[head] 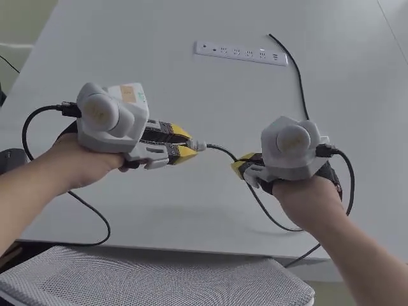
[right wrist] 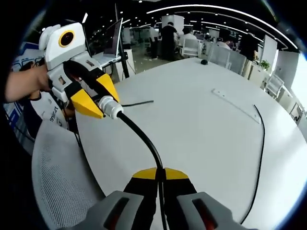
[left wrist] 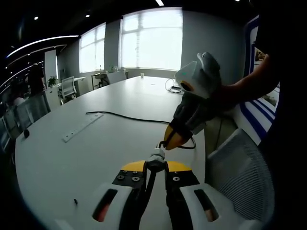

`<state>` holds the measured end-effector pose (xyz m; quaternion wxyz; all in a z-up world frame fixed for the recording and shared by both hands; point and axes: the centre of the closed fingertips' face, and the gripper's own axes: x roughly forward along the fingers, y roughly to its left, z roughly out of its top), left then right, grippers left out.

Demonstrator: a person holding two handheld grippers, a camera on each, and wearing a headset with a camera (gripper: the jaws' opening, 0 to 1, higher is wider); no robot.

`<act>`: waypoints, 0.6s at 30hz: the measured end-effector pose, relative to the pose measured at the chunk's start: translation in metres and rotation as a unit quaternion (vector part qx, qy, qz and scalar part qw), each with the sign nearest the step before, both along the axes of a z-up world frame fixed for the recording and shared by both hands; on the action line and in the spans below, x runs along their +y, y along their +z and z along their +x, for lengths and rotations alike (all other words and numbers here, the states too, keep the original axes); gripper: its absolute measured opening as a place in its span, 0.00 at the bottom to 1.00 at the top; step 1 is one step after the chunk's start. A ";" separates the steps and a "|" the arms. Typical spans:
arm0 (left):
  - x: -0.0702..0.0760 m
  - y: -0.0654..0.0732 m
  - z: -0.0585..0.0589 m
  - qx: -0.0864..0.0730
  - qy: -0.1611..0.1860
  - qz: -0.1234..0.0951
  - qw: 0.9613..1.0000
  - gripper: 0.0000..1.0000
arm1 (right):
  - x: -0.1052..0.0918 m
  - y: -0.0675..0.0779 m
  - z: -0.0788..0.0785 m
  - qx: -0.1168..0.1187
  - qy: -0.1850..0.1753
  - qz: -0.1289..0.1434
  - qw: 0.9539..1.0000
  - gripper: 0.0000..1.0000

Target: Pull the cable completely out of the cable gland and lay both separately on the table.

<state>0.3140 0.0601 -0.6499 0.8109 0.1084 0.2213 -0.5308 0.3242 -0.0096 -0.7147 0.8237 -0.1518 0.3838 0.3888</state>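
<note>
Above the white table, my left gripper is shut on the white cable gland, whose tip pokes out past the yellow fingertips. A black cable runs out of the gland in a short arc to my right gripper, which is shut on it about a hand's width away. In the right gripper view the cable rises from between the closed jaws to the gland held in the left gripper. In the left gripper view the gland sits at the jaw tips with the right gripper just beyond it.
A white power strip lies flat at the far middle of the table, with its black cord running toward the near right. Black gripper leads hang over the near table edge. A grey mesh chair stands under that edge.
</note>
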 end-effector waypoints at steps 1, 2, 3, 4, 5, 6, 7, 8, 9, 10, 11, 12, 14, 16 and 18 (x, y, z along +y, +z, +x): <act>0.000 0.000 0.000 0.000 0.000 0.000 1.000 0.15 | 0.000 0.001 0.001 -0.004 -0.001 0.000 1.000 0.00; 0.000 0.000 0.000 0.000 0.001 0.000 1.000 0.15 | 0.000 0.002 0.001 -0.008 0.001 0.000 1.000 0.00; 0.001 0.000 0.001 0.001 0.002 -0.001 1.000 0.15 | 0.001 0.002 0.001 -0.014 0.006 -0.003 1.000 0.00; 0.001 0.000 0.001 0.001 0.002 -0.001 1.000 0.15 | 0.001 0.002 0.001 -0.016 0.008 -0.004 1.000 0.00; 0.001 0.000 0.001 0.001 0.003 -0.001 1.000 0.15 | 0.001 0.003 0.001 -0.018 0.013 -0.004 1.000 0.00; 0.002 0.000 0.002 0.000 0.006 0.000 1.000 0.15 | 0.003 0.003 0.000 -0.022 0.020 -0.002 1.000 0.00; 0.003 0.000 0.003 0.000 0.010 0.001 1.000 0.15 | 0.003 0.005 0.000 -0.027 0.022 -0.001 0.999 0.00; 0.004 -0.001 0.003 0.003 0.009 0.000 1.000 0.15 | 0.003 0.008 0.001 -0.038 0.026 -0.004 0.999 0.00; 0.004 -0.001 0.003 0.004 0.009 0.000 1.000 0.15 | 0.003 0.009 0.001 -0.044 0.029 -0.004 0.999 0.00; 0.005 -0.001 0.004 0.003 0.010 0.001 1.000 0.15 | 0.004 0.012 0.001 -0.053 0.037 -0.004 0.998 0.00; 0.005 -0.001 0.004 0.003 0.010 0.001 1.000 0.15 | 0.005 0.014 0.000 -0.055 0.039 -0.003 0.998 0.00; 0.006 -0.001 0.004 0.003 0.011 0.000 1.000 0.15 | 0.006 0.018 0.000 -0.068 0.052 -0.004 0.996 0.01; 0.006 -0.001 0.004 0.004 0.012 0.001 1.000 0.15 | 0.012 0.029 0.001 -0.088 0.054 0.011 0.995 0.09; 0.006 -0.002 0.003 0.004 0.011 0.004 1.000 0.15 | 0.017 0.038 0.000 -0.093 0.055 0.021 0.994 0.18; 0.005 -0.002 0.003 0.005 0.010 0.002 1.000 0.15 | 0.025 0.047 -0.002 -0.100 0.069 0.028 0.992 0.16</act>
